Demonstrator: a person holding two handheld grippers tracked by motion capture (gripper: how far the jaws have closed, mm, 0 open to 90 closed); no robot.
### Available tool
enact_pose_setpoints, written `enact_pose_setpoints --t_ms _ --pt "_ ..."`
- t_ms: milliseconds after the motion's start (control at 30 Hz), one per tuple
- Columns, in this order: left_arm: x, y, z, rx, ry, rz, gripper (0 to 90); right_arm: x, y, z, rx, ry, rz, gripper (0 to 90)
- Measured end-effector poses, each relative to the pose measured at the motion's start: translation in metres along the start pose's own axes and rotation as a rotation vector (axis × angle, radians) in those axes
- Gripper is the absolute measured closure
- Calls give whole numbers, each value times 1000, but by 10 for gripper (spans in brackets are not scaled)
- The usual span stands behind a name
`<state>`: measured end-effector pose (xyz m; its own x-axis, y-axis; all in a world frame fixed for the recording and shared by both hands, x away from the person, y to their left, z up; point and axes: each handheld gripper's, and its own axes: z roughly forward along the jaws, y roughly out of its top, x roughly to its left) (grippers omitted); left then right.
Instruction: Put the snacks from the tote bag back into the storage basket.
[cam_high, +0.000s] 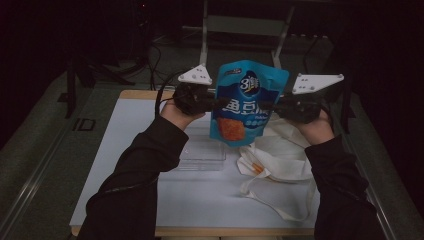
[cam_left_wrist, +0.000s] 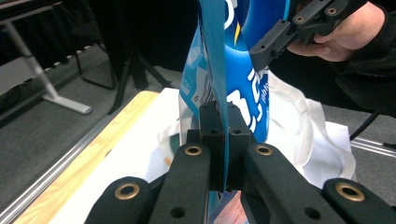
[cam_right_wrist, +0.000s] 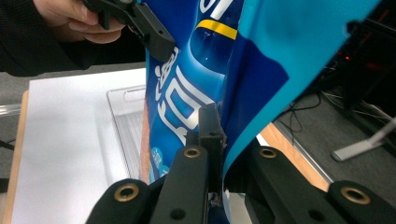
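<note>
A blue snack pouch (cam_high: 248, 102) with white lettering and an orange picture hangs upright in the air above the table, held from both sides. My left gripper (cam_high: 212, 103) is shut on its left edge; in the left gripper view the pouch edge (cam_left_wrist: 219, 70) runs up between the closed jaws of the left gripper (cam_left_wrist: 224, 135). My right gripper (cam_high: 276, 106) is shut on the pouch's right edge, and the right gripper view has the pouch (cam_right_wrist: 210, 74) pinched in the right gripper (cam_right_wrist: 219, 135). Each gripper view also catches the other hand's gripper near its top edge.
A clear plastic tray (cam_high: 202, 155) lies on the white table top (cam_high: 130, 165) under the pouch. A crumpled white cloth bag (cam_high: 280, 160) with long handles lies to its right. A wooden edge (cam_high: 140, 94) borders the table; dark floor, cables and stand legs lie beyond.
</note>
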<state>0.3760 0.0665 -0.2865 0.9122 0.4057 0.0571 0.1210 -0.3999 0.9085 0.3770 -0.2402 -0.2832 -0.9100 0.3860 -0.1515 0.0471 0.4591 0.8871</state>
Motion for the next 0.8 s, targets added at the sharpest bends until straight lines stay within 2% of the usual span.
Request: enact_pose_setpoints --t_ms 300,600,800 --pt "9 -14 -26 8 30 -13 900 8 14 27 8 39 -19 887" --pt "21 -35 -51 11 70 -40 900 15 27 63 12 79 -27 887" --pt "29 -51 -62 19 93 -53 900 19 28 83 10 85 -25 887"
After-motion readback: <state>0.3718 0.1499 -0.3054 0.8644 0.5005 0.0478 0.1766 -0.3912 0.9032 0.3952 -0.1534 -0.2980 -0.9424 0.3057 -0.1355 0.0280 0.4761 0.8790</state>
